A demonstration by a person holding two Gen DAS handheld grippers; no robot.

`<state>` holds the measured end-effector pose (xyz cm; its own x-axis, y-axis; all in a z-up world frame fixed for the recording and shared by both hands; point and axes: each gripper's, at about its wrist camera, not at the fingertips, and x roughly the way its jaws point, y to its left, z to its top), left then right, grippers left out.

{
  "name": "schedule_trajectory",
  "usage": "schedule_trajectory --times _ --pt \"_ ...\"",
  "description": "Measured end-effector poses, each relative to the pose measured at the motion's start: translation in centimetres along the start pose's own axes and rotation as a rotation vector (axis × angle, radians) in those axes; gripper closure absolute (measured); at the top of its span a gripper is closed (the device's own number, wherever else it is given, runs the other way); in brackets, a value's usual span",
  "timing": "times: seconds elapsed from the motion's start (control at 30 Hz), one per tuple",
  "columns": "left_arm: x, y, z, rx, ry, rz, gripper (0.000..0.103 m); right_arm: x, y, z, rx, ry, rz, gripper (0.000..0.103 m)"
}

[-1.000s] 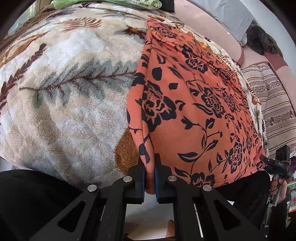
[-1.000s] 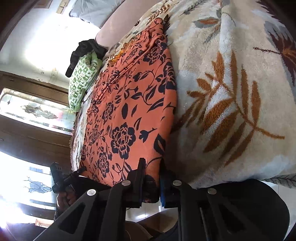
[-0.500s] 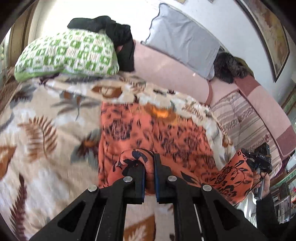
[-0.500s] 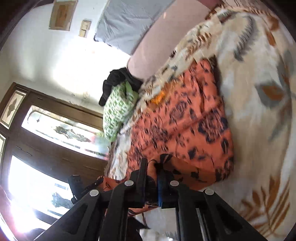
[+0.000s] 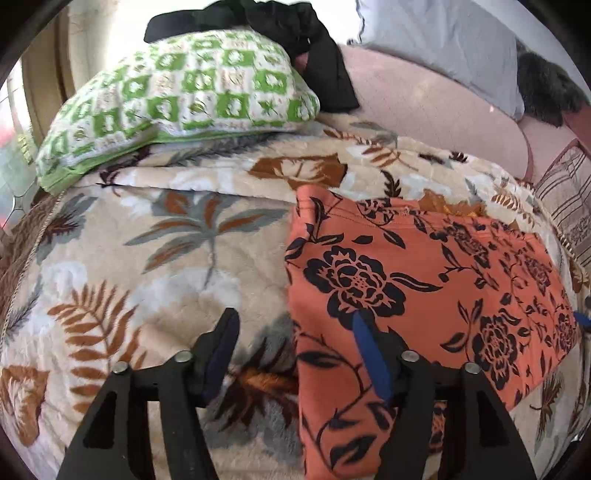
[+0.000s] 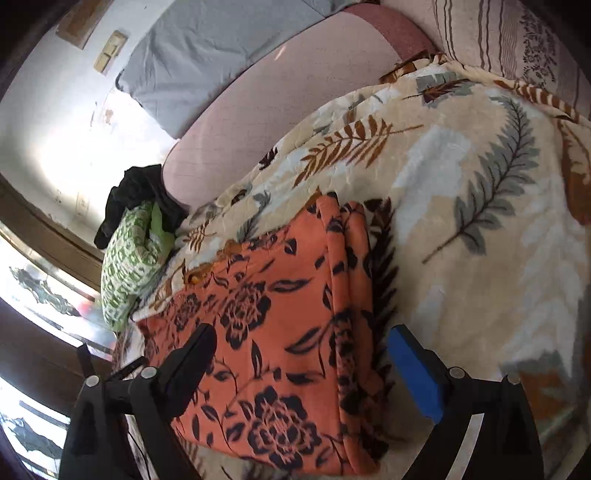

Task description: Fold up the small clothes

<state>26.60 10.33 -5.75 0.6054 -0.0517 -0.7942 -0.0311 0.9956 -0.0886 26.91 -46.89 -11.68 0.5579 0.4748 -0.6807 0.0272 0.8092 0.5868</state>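
Observation:
An orange garment with a black flower print (image 5: 424, 288) lies folded over on the leaf-patterned blanket (image 5: 166, 258). My left gripper (image 5: 291, 339) is open and empty, straddling the garment's left edge just above it. The garment also shows in the right wrist view (image 6: 277, 332), with its folded right edge doubled up. My right gripper (image 6: 303, 350) is open and empty over that edge, one finger (image 6: 195, 354) above the cloth and the blue-padded finger (image 6: 413, 365) over the blanket.
A green-and-white checked pillow (image 5: 177, 99) with black cloth (image 5: 295, 29) on it lies at the back left. A pink sofa back (image 5: 424, 110) and grey cushion (image 5: 443, 44) stand behind. A striped cover (image 6: 498, 40) lies to the right. A doorway (image 6: 37, 295) is at the left.
Both grippers carried the garment's near corners up and forward, folding it over, then opened and let go. The garment now lies at half its earlier length.

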Motion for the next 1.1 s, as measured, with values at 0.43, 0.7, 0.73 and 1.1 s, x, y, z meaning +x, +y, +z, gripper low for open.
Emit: schedule_trajectory --times 0.43,0.7,0.73,1.1 --pt "1.3 -4.6 -2.3 -0.027 0.191 -0.159 0.093 3.0 2.3 -1.8 -0.017 0.241 -0.033 0.088" --pt "-10.4 -4.1 -4.0 -0.015 0.067 -0.239 0.093 -9.2 6.7 -4.4 -0.094 0.110 0.028 0.092" --pt "-10.1 -4.2 -6.1 -0.007 0.123 -0.260 0.091 -10.3 6.3 -5.8 -0.088 0.111 0.018 0.092" --pt "-7.7 -2.0 -9.4 -0.032 0.107 -0.182 0.036 -11.0 -0.8 -10.9 0.021 0.047 -0.074 0.038"
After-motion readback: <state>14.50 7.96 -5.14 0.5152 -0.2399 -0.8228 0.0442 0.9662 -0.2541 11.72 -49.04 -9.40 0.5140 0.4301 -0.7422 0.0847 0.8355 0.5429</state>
